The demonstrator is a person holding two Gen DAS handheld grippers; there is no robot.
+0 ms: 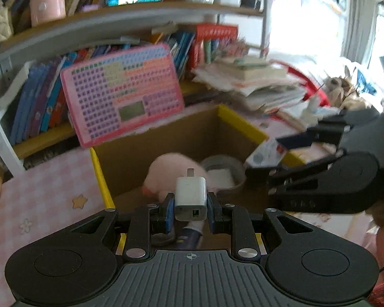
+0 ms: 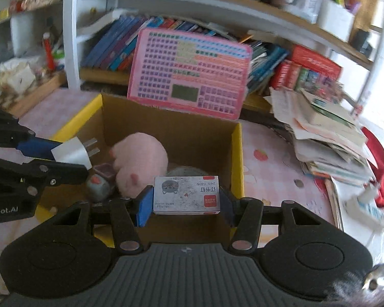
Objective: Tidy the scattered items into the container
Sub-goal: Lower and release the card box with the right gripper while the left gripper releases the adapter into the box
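Left gripper [image 1: 191, 211]: I'm clamping the white charger plug [image 1: 191, 195], above the cardboard box [image 1: 233, 120].
Right gripper [image 2: 186, 203]: I'm pinching a small staple box [image 2: 186, 195], over the same box.
Inside: pink plush toy [image 2: 140, 158].

**Box on the surface, both grippers above it**

The cardboard box [image 2: 236, 153] stands open on the surface [image 2: 268, 168], before the bookshelf [image 2: 166, 12]. A button board [image 2: 189, 71] leans behind the box's far wall. In the box lie a plush toy [image 2: 140, 158], a round tin [image 1: 225, 171] to its right and a small toy [image 2: 98, 184] to its left. A stack of papers [image 2: 327, 138] sits at the surface's right edge. The left gripper [image 1: 190, 204], with the charger plug [image 1: 191, 195], is above the box's near left; the right gripper [image 2: 185, 202], with the staple box [image 2: 186, 195], is above its near wall.
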